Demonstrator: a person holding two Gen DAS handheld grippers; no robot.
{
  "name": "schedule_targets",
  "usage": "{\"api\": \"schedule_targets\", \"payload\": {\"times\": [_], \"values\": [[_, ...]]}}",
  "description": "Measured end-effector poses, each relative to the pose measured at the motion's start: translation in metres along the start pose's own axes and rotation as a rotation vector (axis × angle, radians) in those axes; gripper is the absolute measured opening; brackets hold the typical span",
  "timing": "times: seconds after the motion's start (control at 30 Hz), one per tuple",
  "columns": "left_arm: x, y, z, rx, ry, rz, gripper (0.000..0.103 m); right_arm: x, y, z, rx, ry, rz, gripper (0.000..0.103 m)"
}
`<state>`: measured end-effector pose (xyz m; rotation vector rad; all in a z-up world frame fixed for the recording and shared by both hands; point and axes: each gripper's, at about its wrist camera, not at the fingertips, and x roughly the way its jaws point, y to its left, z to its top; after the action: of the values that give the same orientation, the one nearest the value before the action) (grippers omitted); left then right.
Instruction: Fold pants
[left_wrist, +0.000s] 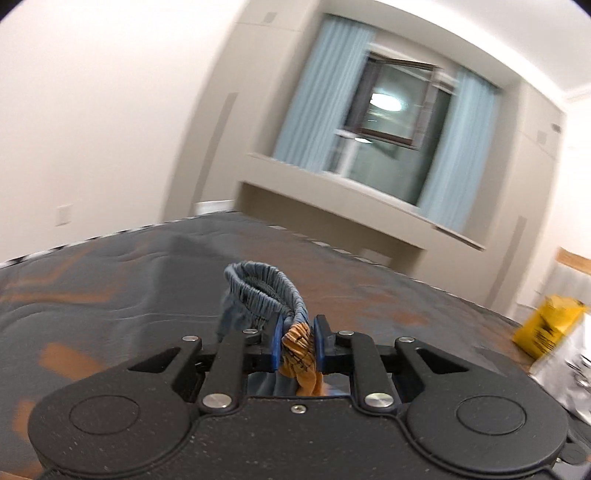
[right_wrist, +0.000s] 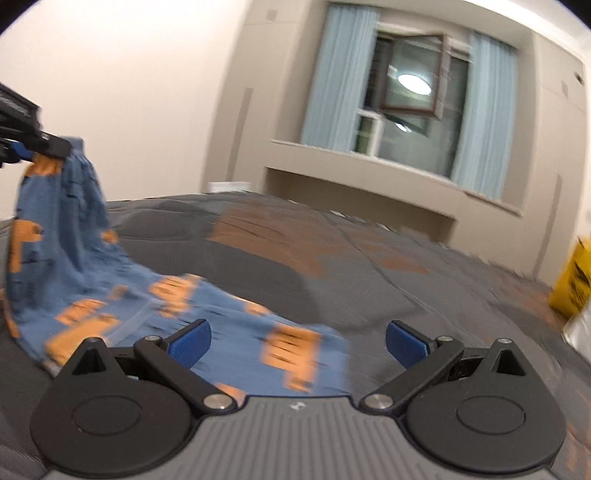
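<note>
Left wrist view: the left gripper (left_wrist: 298, 343) pinches the pants (left_wrist: 266, 291) by their elastic waistband, lifted above the bed (left_wrist: 110, 280). One yellow bag (left_wrist: 546, 325) sits right of the bed, its print too blurred to read.

Right wrist view: the right gripper (right_wrist: 298, 343), fingers spread wide and empty, hangs over the one pair of pants draped onto the bed.

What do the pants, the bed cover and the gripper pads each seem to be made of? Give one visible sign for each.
Pants: soft woven or knit cloth, matte; it drapes and bunches, with a gathered elastic waistband.
Bed cover: quilted fabric, probably; stitched ridges show.
Pads: blue rubber or plastic, ribbed surface.
</note>
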<state>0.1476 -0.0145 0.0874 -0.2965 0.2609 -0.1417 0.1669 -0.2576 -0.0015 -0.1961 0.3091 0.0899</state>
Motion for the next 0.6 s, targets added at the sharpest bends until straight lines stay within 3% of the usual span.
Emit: {"api": "schedule_targets", "payload": {"times": [0.13, 0.3, 0.33, 0.4, 0.53, 0.57, 0.6], "values": [[0.013, -0.068, -0.017, 0.083, 0.035, -0.116, 0.019, -0.004, -0.069, -0.013, 0.161, 0.050, -0.044, 0.103], [0.040, -0.139, -0.063, 0.215, 0.142, -0.207, 0.019, -0.018, -0.129, -0.033, 0.297, 0.055, -0.128, 0.103], [0.045, -0.148, -0.075, 0.235, 0.167, -0.211, 0.019, -0.020, -0.138, -0.038, 0.332, 0.055, -0.137, 0.103], [0.055, -0.162, -0.100, 0.263, 0.231, -0.231, 0.001, -0.023, -0.153, -0.048, 0.402, 0.063, -0.130, 0.103], [0.072, -0.177, -0.139, 0.326, 0.342, -0.268, 0.000, -0.023, -0.168, -0.058, 0.468, 0.077, -0.101, 0.103], [0.075, -0.176, -0.144, 0.333, 0.365, -0.267, 0.003, -0.024, -0.169, -0.059, 0.475, 0.076, -0.094, 0.103], [0.075, -0.172, -0.148, 0.327, 0.376, -0.269, 0.011, -0.025, -0.170, -0.060, 0.480, 0.076, -0.089, 0.103]]}}
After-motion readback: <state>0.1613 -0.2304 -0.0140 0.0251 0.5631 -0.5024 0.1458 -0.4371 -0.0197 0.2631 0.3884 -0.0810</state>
